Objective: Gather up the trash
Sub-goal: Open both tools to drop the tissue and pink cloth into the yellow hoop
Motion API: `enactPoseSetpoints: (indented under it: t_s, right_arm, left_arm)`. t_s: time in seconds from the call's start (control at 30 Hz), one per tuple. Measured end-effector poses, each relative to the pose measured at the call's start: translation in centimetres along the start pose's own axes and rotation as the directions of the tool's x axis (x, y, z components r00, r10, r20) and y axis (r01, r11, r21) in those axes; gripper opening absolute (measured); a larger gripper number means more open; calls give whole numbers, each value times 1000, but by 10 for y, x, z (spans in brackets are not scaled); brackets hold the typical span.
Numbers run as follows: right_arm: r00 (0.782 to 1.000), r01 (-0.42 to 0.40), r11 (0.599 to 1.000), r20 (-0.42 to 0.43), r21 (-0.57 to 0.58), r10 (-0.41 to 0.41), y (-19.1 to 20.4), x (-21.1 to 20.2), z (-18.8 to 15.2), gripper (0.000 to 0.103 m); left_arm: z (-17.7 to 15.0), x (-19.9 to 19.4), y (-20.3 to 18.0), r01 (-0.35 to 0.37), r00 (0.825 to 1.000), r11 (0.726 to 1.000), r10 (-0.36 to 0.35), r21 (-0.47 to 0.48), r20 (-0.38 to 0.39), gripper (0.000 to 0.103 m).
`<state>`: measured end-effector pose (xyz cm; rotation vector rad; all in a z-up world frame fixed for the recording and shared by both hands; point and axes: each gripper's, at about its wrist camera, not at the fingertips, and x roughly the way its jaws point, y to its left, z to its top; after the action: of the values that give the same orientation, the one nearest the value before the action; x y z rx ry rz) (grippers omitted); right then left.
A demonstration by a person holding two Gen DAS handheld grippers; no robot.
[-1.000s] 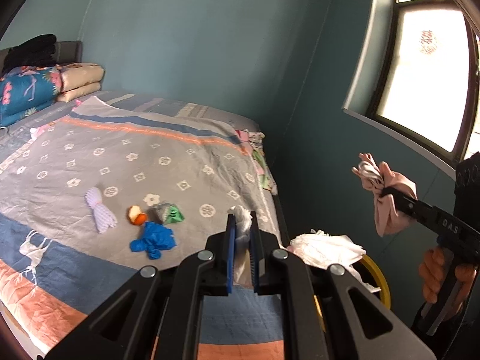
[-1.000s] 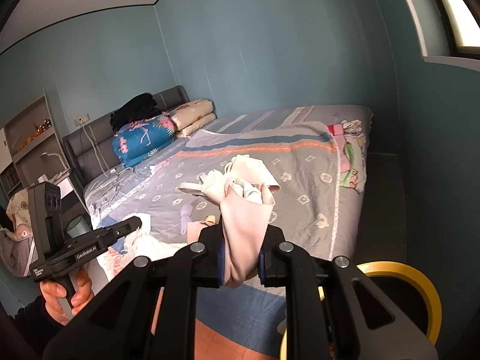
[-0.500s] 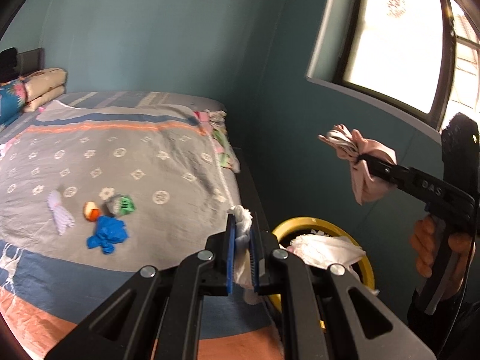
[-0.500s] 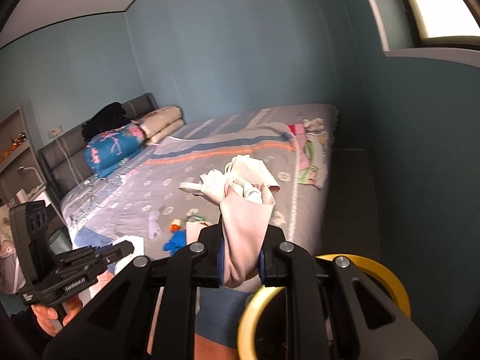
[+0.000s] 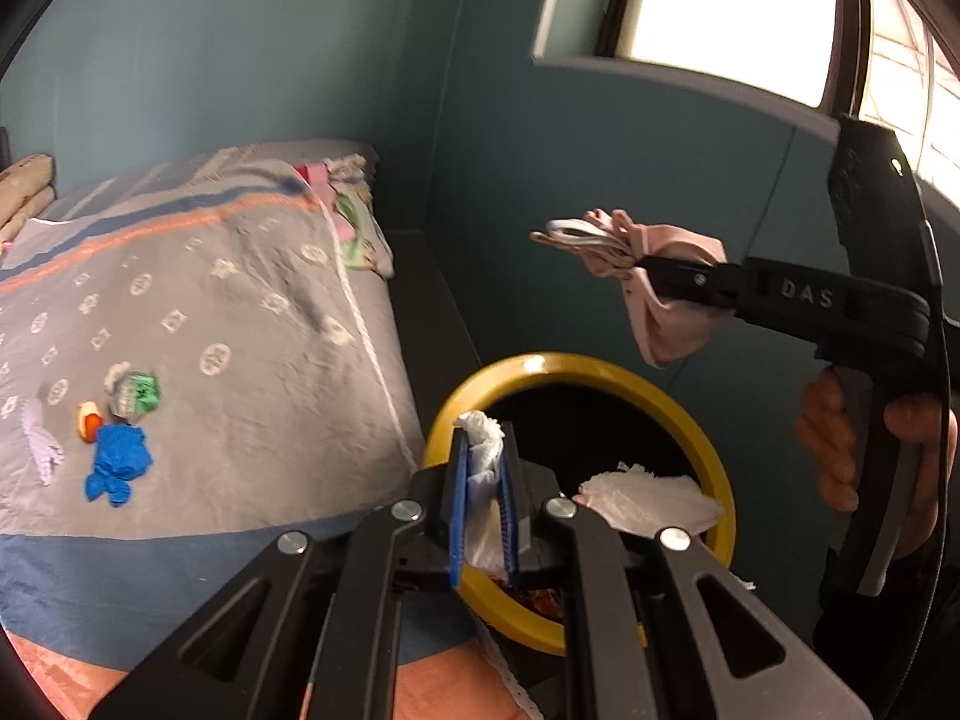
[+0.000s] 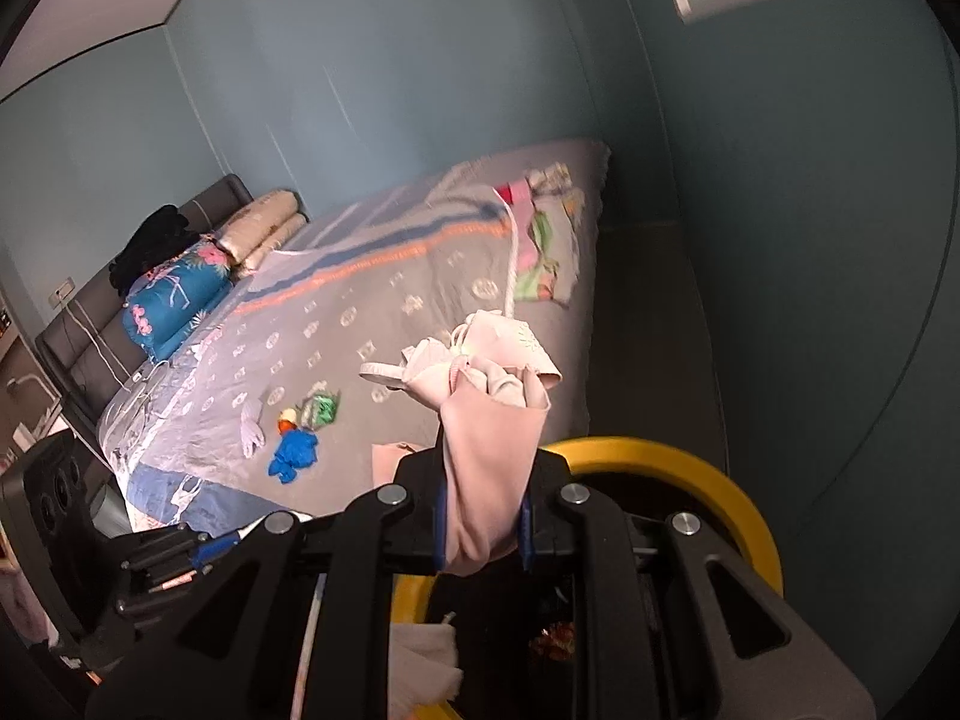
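My left gripper (image 5: 480, 456) is shut on a white tissue (image 5: 483, 468) and holds it over the near rim of a yellow-rimmed black bin (image 5: 708, 456). My right gripper (image 6: 483, 504) is shut on a pink crumpled bag (image 6: 486, 420), held above the bin (image 6: 738, 498); it also shows in the left wrist view (image 5: 654, 282). A white paper wad (image 5: 648, 501) hangs at the bin's mouth. On the bed lie a blue glove (image 5: 117, 465), an orange scrap (image 5: 90, 420), a green-grey wrapper (image 5: 135, 393) and a white glove (image 5: 39, 447).
The bed (image 5: 198, 312) with a grey patterned cover fills the left. Pillows and a folded blue quilt (image 6: 174, 294) lie at its head. A teal wall and window ledge (image 5: 678, 84) stand behind the bin. A dark floor strip (image 6: 648, 324) runs between bed and wall.
Both grippers have swung right, from over the bed toward the bin. The bin's rim has come fully into view under them. Both still hold their trash.
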<state>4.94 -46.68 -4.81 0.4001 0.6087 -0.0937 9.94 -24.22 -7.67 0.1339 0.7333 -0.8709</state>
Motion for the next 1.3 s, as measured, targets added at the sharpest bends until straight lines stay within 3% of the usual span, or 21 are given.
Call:
enactPoseSetpoints:
  t_s: [0.27, 0.47, 0.53, 0.77, 0.87, 1.07, 1.3]
  right_arm:
    - [996, 4, 995, -90, 102, 5, -40, 26, -15, 23]
    - [997, 20, 991, -79, 132, -10, -50, 27, -17, 36]
    - [997, 25, 990, -72, 142, -15, -53, 27, -17, 38]
    - [999, 49, 987, -6, 151, -48, -55, 16, -12, 46]
    - [999, 42, 990, 16, 135, -45, -49, 15, -10, 48]
    - [998, -21, 998, 58, 52, 18, -13, 22, -4, 66]
    - [992, -91, 995, 84, -39, 94, 41, 37, 10, 75]
  left_arm:
    - [-6, 37, -17, 41, 996, 999, -40, 11, -78, 13]
    - [-11, 40, -15, 25, 995, 999, -27, -21, -101, 53]
    - [-10, 38, -12, 24, 995, 999, -27, -31, -98, 54]
    - [-5, 29, 1, -2, 998, 998, -1, -62, -55, 72]
    - [-4, 22, 13, -36, 999, 996, 33, -78, -31, 79]
    - [0, 2, 51, -97, 995, 986, 100, -139, 17, 86]
    - [-1, -28, 106, -199, 974, 957, 216, -210, 62, 91]
